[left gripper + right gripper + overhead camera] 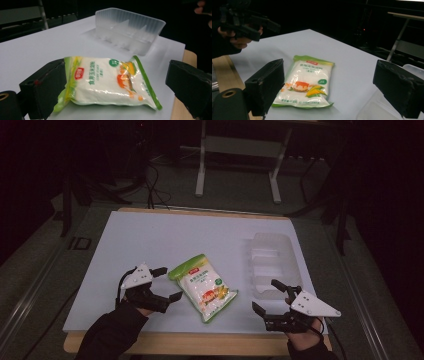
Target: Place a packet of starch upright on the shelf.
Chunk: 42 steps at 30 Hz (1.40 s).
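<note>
A white and green bag of corn starch lies flat on the white table top, near the front middle. My left gripper is open just left of the bag, its jaws pointing at the bag's near end. In the left gripper view the bag lies between the two black jaws, close to the left one. My right gripper is open at the front right, apart from the bag. In the right gripper view the bag lies ahead between the jaws, and the other hand's gripper shows far off.
A clear plastic tray with dividers stands at the table's right side, just beyond my right gripper; it also appears as the tray behind the bag. The wooden table edge runs along the front. Metal stand legs are behind the table.
</note>
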### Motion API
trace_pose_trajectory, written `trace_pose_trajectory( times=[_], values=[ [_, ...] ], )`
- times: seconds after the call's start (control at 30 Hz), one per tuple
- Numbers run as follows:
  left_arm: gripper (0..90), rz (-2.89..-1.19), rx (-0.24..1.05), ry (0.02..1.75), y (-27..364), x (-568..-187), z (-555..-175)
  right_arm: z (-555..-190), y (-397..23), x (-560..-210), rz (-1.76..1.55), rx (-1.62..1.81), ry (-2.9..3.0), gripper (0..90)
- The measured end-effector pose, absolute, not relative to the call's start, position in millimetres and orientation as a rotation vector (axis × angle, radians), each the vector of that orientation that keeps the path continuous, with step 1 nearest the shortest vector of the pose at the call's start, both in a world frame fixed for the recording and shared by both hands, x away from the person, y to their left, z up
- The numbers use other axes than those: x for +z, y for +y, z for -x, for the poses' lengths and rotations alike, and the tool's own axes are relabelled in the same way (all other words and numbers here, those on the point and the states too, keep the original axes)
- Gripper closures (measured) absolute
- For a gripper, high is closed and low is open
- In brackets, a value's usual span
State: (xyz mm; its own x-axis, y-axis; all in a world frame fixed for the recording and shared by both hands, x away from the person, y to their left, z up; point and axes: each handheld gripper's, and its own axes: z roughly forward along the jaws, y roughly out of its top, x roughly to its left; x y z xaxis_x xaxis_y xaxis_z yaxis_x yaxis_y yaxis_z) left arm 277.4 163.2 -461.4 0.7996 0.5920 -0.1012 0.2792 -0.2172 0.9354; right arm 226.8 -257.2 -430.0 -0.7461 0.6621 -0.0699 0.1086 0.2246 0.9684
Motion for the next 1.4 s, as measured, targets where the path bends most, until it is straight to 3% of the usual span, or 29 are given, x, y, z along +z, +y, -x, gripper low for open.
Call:
trace_pose_trajectory(
  times=[0.23,0.57,0.93,1.4],
  values=[
    [3.8,-1.771,0.322,0.760,167.1,-463.9,-302.8,-227.2,-255.4,-430.8,-0.720,1.530,2.043,10.1],
    [3.8,-1.886,0.342,0.903,161.2,-488.1,-333.5,-227.8,-256.4,-433.4,-0.739,1.520,2.050,10.2],
    [4.9,-1.943,0.205,0.991,152.9,-517.5,-366.5,-228.4,-253.6,-437.5,-0.735,1.504,2.087,10.2],
    [9.3,-2.001,0.105,1.057,144.7,-539.4,-375.6,-229.1,-252.8,-440.8,-0.740,1.492,2.107,10.8]
  ],
)
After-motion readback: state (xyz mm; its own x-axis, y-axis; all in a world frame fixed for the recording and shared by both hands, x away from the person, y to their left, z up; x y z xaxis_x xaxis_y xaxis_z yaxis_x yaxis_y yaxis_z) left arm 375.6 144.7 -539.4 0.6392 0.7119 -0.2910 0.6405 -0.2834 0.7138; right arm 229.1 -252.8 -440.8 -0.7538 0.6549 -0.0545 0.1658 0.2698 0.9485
